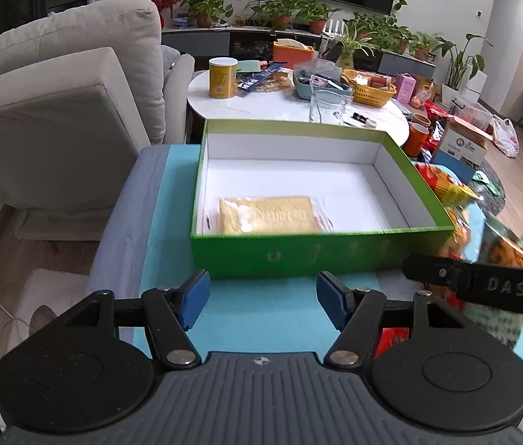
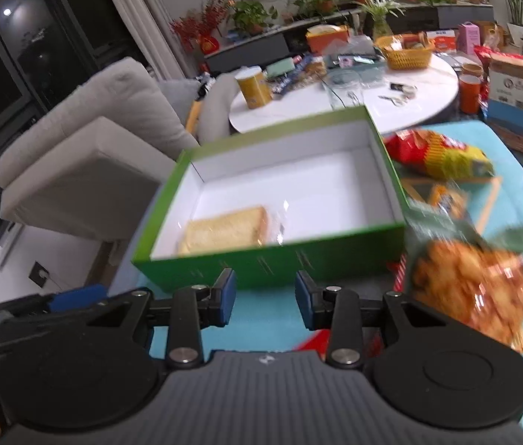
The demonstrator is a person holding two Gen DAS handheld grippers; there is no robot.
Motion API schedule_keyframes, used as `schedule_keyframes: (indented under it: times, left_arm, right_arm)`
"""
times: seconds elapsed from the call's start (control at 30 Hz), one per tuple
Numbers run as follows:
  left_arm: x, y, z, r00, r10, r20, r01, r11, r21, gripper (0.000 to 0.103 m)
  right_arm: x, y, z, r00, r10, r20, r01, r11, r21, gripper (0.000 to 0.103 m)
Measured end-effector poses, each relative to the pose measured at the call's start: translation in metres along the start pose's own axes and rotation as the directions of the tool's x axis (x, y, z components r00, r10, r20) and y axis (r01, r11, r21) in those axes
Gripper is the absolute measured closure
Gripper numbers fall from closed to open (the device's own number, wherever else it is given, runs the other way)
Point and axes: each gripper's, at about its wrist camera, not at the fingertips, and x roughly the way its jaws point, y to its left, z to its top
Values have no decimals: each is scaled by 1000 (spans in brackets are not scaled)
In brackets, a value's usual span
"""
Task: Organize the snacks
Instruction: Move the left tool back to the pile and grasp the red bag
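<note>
— What stood at the far left?

— A pale sofa (image 1: 57, 92), beside the surface with the teal cover (image 1: 261, 319).

— And the left gripper (image 1: 263, 302)?

— It hung over the teal cover just short of the box. Its blue pads (image 1: 194, 302) stood well apart with nothing between them, so it was released.

— Where was the box?

— The green box (image 1: 317, 256) sat open on the teal cover in the middle, white inside. A wrapped yellow cake (image 1: 269, 215) lay flat on its floor, against the near wall and toward the left corner. The rest of the floor was bare white.

— Behind it?

— A round white table (image 1: 261, 104) with a yellow canister (image 1: 222, 78) upright near its left edge, among other clutter.

— The right gripper (image 2: 266, 298)?

— It also hovered before the box's near wall. Its pads were closer together than the left's, yet apart and gripping nothing.

— And the snacks on the right?

— A red and yellow snack bag (image 2: 443, 155) lay on the cover just beside the box's right wall. Nearer the camera, a bag of orange snacks (image 2: 473, 289) sat to the right of the right gripper, outside its pads; it was blurred, and I could not tell whether anything touched it.
</note>
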Motion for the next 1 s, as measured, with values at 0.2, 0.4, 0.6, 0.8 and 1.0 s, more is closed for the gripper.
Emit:
schedule_keyframes:
  times: [0.2, 0.4, 0.6, 0.8, 1.0]
  left_arm:
    - [-10, -1, -24, 1000, 6, -26, -7, 1000, -12, 41]
    - [-11, 1, -47, 998, 1, -64, -3, 999, -32, 41]
    - [-16, 2, -67, 996, -6, -89, 1, 998, -55, 41]
    - [-22, 6, -78, 996, -13, -92, 6, 998, -68, 41]
    - [-27, 1, -90, 994, -39, -106, 32, 997, -63, 41]
  right_arm:
    - [6, -14, -25, 997, -28, -70, 29, 999, 17, 49]
    - [2, -25, -40, 995, -39, -90, 42, 999, 32, 48]
    - [-9, -27, -55, 995, -5, -101, 11, 998, 61, 45]
    - [-24, -27, -69, 995, 20, -98, -12, 997, 80, 43]
    - [-35, -25, -85, 993, 47, -108, -40, 997, 62, 43]
